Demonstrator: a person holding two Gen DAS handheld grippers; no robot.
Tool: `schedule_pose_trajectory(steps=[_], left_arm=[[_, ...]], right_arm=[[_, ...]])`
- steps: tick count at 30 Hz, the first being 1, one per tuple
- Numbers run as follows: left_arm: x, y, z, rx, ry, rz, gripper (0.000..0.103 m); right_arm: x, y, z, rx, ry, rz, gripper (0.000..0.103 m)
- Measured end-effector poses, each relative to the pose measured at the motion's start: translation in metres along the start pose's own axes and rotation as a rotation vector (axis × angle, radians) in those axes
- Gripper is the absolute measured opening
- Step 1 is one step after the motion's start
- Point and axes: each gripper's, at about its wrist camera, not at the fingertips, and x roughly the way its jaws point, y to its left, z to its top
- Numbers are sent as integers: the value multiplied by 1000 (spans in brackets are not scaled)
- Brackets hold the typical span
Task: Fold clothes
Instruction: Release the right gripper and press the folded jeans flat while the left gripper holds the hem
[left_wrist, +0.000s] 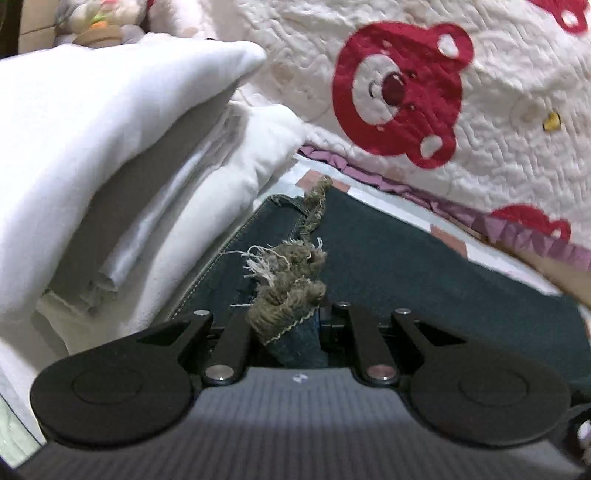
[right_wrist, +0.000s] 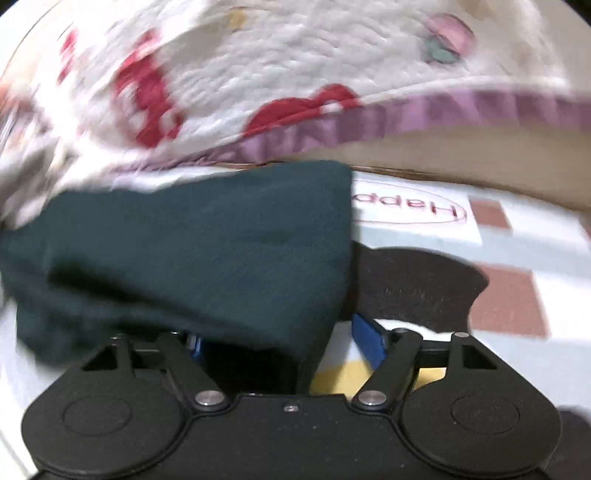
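Denim hem (left_wrist: 291, 332) pinched in left claw (left_wrist: 286, 334).

Dark denim garment (left_wrist: 406, 251): frayed hem with loose white threads at frame centre, one corner bunched at lower centre. Right wrist view: folded dark cloth (right_wrist: 207, 254) fills centre-left, blurred, edge near vertical.

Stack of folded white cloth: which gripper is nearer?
Left. The left gripper, shut on the frayed hem of the dark denim garment, sits right beside the stack of folded white cloth. The right gripper view shows no stack at all.
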Motion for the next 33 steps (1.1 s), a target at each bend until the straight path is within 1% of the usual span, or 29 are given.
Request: schedule_pose_trajectory(steps=[2, 3, 5, 6, 8, 9, 10, 12, 13, 15, 16, 18, 21, 24, 25, 26, 27, 28, 29, 31, 33], left_arm=[[-4, -2, 3, 31, -21, 6, 11], [-6, -2, 4, 38, -33, 8, 11], [-7, 4, 4, 29, -38, 42, 11], [-7, 7, 5, 24, -38, 62, 11], [-1, 13, 2, 19, -8, 89, 12], [4, 14, -1, 18, 10, 103, 14], [9, 15, -4, 17, 29, 117, 14], [18, 14, -10, 23, 58, 144, 14], [20, 12, -11, 31, 63, 153, 14], [19, 14, -9, 27, 62, 147, 14], [18, 18, -7, 8, 62, 135, 15], [18, 23, -8, -5, 64, 126, 18], [18, 27, -10, -15, 66, 119, 18], [17, 24, -11, 8, 64, 129, 18], [18, 24, -11, 12, 64, 130, 18], [18, 23, -11, 13, 65, 129, 18], [19, 23, -11, 12, 68, 127, 17], [20, 23, -10, 11, 70, 126, 17], [19, 20, -12, 22, 70, 120, 16], [17, 10, -16, 55, 66, 104, 16], [14, 1, -20, 88, 61, 89, 16]], right_arm=[[0, 6, 9, 40, 7, 12, 62], [-7, 13, 12, 14, -14, 10, 61], [-25, 26, 17, -57, -68, 1, 46], [-31, 30, 16, -93, -84, -15, 45], [-37, 36, 12, -168, -98, -56, 44], [-35, 37, 7, -207, -96, -76, 41], [-31, 37, 2, -233, -80, -91, 41], [-19, 30, -7, -215, -29, -109, 41], [-16, 26, -10, -173, -14, -115, 41], [-17, 18, -13, -67, 6, -116, 43], [-20, 15, -13, -11, 14, -111, 46], [-20, 14, -15, 1, 11, -96, 47], [-19, 12, -17, 2, 5, -75, 47], [-19, 11, -19, 3, -1, -53, 47], [-18, 10, -20, 3, -3, -45, 50], [-12, 6, -14, 6, 5, -3, 49], [-3, 2, -6, 9, 17, 49, 46], [-2, 1, 2, 19, 18, 56, 31], [-2, 2, 9, 30, 17, 51, 22], [-2, 2, 25, 54, 14, 40, 16], [-21, 13, 33, 35, -60, 21, 13]])
